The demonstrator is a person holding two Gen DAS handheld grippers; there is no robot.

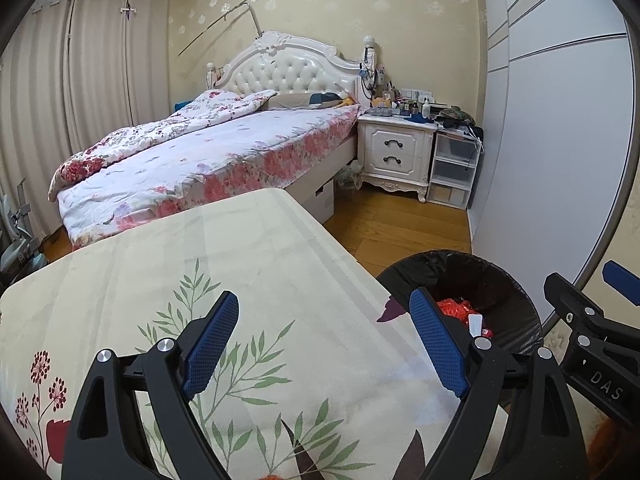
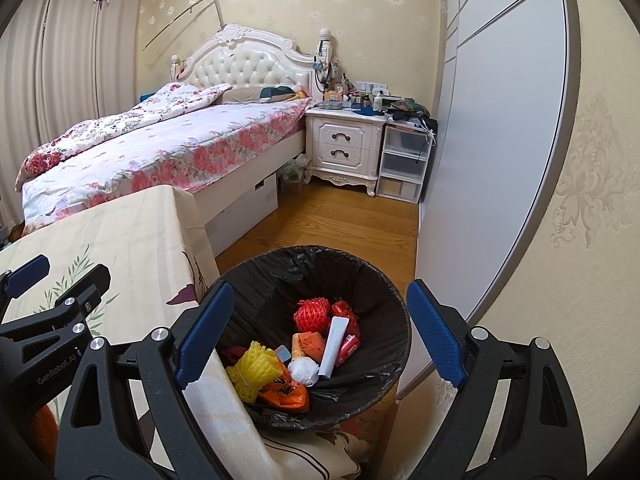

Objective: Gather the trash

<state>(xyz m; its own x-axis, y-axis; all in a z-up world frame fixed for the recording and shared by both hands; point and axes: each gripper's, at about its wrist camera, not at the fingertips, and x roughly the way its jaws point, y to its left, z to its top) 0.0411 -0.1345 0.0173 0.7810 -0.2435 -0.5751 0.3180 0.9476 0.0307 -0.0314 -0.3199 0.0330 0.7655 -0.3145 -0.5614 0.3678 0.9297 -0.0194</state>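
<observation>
A round bin with a black liner [image 2: 372, 280] stands on the floor beside the table; it also shows in the left wrist view [image 1: 516, 292]. Inside lie a red foam net [image 2: 312, 314], a yellow foam net [image 2: 256, 370], a white tube [image 2: 334, 346], a white ball [image 2: 303, 372], orange wrappers [image 2: 288, 396] and a small red packet [image 2: 347, 350]. My right gripper [image 2: 316, 336] is open and empty above the bin. My left gripper [image 1: 324, 348] is open and empty above the floral tablecloth [image 1: 200, 264], left of the bin.
The table's right edge [image 2: 188, 248] runs along the bin. A bed [image 1: 208, 148], a white nightstand [image 1: 394, 152] with clutter and plastic drawers [image 1: 452, 168] stand behind. A grey wardrobe [image 2: 492, 140] lines the right side. Wooden floor [image 2: 340, 216] lies between.
</observation>
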